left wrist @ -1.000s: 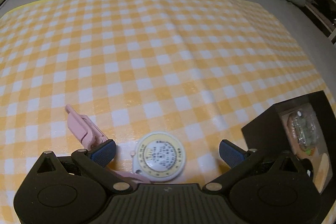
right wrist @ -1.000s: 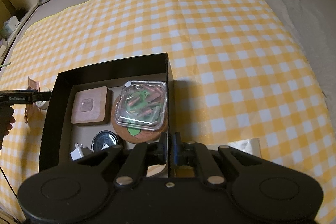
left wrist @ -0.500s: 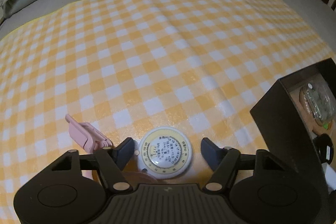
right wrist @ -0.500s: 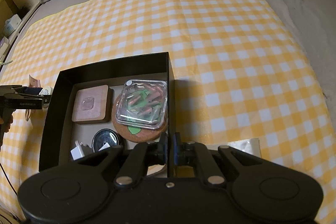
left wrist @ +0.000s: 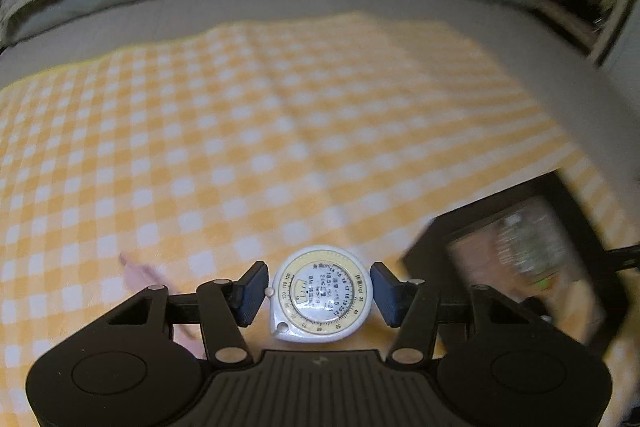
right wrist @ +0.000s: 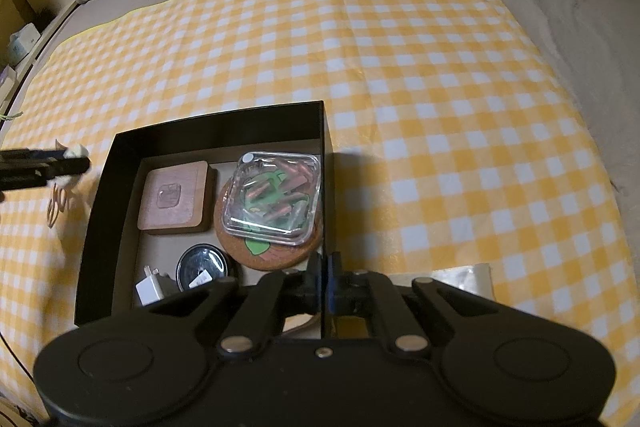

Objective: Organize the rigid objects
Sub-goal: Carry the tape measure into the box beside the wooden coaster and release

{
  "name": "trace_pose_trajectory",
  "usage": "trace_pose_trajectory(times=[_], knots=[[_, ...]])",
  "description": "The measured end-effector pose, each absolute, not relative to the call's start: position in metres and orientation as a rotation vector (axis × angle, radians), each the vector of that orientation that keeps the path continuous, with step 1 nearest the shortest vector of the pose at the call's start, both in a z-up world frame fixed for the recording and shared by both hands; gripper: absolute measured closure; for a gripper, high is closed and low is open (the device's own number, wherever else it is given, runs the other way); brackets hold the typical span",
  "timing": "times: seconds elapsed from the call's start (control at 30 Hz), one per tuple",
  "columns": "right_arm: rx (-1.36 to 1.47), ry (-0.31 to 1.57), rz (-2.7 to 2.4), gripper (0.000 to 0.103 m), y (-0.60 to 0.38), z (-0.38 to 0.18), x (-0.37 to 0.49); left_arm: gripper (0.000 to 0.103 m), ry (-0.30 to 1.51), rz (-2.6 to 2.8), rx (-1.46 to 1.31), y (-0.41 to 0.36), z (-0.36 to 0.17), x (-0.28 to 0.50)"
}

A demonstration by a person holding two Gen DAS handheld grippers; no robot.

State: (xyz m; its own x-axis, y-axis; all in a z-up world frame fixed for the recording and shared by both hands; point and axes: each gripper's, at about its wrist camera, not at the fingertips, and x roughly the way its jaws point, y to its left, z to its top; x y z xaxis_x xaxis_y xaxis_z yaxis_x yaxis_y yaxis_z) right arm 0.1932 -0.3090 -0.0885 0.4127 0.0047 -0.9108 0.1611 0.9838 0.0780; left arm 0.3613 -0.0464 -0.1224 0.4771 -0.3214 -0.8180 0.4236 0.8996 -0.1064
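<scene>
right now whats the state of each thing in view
left gripper: closing on the tape measure, pads on both its sides
tape measure: gripped, off the cloth
right gripper: shut on the box wall
box: open, on the cloth
clear case: lid on, atop the cork coaster
wood coaster: flat in box
pink clip: on the cloth, blurred

The left tool (left wrist: 318, 293) is matte black plastic: two round-ended housings, angular linkage arms with silver rivets, a ribbed centre plate bearing a small emblem, and blue rubber pads (left wrist: 252, 291). The right tool (right wrist: 325, 287) has the same black build, with silver pivot pins and a central screw.
</scene>
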Motion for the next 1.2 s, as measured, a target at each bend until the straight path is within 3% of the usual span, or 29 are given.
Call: trace_pose_trajectory(times=[0.27, 0.73, 0.83, 0.9, 1.2], knots=[[0.157, 1.143, -0.099, 0.1, -0.309, -0.088, 0.193, 0.046, 0.889, -0.676, 0.177, -0.091, -0.087, 0.319], [0.165, 1.141, -0.094, 0.1, -0.311, -0.088, 0.192, 0.046, 0.906, -0.817, 0.506, -0.167, -0.114, 0.286], [0.166, 1.14, -0.093, 0.1, -0.312, -0.088, 0.192, 0.043, 0.888, -0.816, 0.519, -0.175, -0.118, 0.286], [0.168, 1.14, -0.091, 0.1, -0.313, -0.087, 0.192, 0.031, 0.888, -0.809, 0.539, -0.178, -0.12, 0.285], [0.165, 1.141, -0.088, 0.099, -0.313, -0.087, 0.191, 0.031, 0.917, -0.82, 0.547, -0.176, -0.121, 0.282]])
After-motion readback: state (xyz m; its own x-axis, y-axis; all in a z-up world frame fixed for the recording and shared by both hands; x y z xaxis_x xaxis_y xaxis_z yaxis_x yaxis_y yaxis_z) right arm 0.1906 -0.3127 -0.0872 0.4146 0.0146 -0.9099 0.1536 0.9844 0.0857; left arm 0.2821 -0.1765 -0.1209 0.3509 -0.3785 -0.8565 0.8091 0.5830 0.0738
